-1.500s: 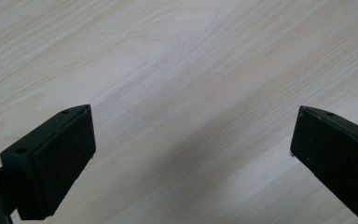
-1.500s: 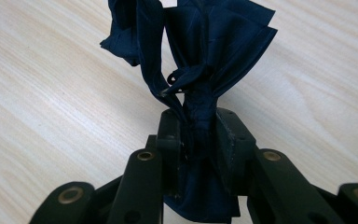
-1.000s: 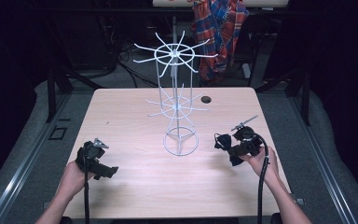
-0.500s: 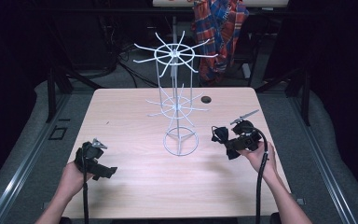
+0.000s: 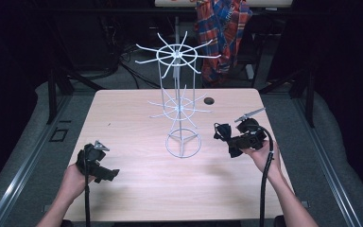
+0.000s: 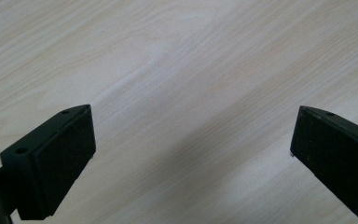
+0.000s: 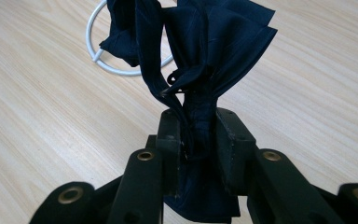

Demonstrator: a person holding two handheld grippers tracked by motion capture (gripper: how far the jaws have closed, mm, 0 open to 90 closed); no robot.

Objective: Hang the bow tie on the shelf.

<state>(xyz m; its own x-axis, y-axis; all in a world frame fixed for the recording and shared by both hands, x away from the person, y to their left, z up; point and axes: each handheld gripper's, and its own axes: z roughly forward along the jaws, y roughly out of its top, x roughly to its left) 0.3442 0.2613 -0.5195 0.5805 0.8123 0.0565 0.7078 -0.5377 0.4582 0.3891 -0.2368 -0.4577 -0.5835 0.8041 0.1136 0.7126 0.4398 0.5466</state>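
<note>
A white wire rack (image 5: pixel 178 101) with two tiers of radiating hooks stands at the middle of the wooden table (image 5: pixel 137 194). My right gripper (image 5: pixel 223 135) hovers to the right of its ring base (image 7: pixel 95 44), shut on a dark navy bow tie (image 7: pixel 200 56) whose folds fan out above the jaws. In the high view the bow tie (image 5: pixel 223 131) points toward the rack. My left gripper (image 5: pixel 108 175) is low over the table's front left, open, with bare wood between its pads (image 6: pixel 63 154).
A small dark hole (image 5: pixel 209 100) marks the table's far right area. A plaid shirt (image 5: pixel 222 33) hangs behind the table. Dark floor, cables and rails surround the table.
My right gripper has carried the bow tie slightly left, toward the rack's base. The left gripper has drifted a little toward the front left edge.
</note>
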